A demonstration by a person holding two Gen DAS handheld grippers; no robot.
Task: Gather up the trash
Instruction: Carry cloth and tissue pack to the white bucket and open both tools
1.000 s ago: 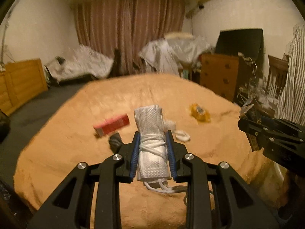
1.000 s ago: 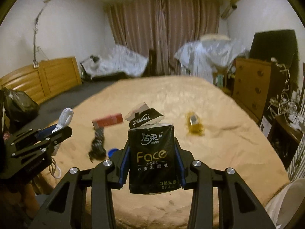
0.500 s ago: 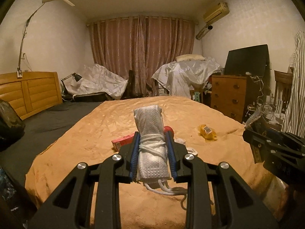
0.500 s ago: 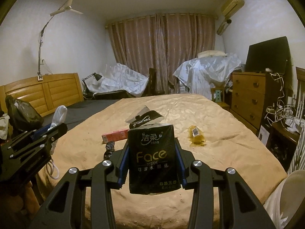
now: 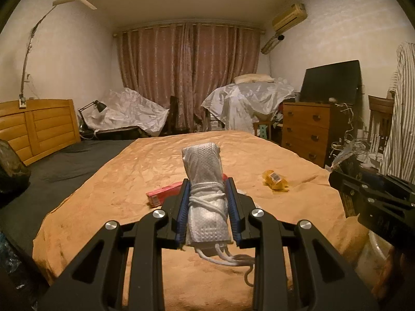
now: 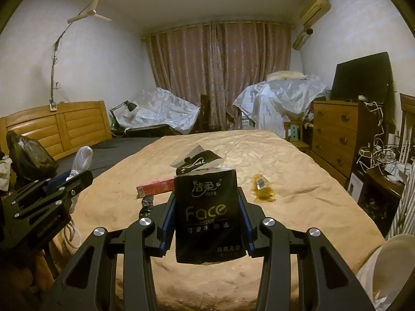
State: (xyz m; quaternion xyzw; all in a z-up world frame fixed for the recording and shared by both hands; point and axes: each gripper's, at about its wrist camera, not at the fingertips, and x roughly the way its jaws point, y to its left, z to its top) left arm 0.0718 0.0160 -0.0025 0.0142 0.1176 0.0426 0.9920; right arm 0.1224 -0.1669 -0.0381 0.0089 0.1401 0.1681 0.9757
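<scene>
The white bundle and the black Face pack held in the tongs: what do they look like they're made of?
White bundle: seems soft embossed paper or nonwoven, matte with a dotted texture, rolled and wound with white cord; could be a face mask, not certain. Black Face pack: thin glossy plastic film, to judge by the sheen, printed lettering and torn flap on top; labelled tissue.

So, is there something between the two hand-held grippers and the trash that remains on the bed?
Nothing visible on the bed blocks the red box or yellow wrapper. But the left hand-held gripper already grips a white roll, the right hand-held gripper a black tissue pack.
</scene>
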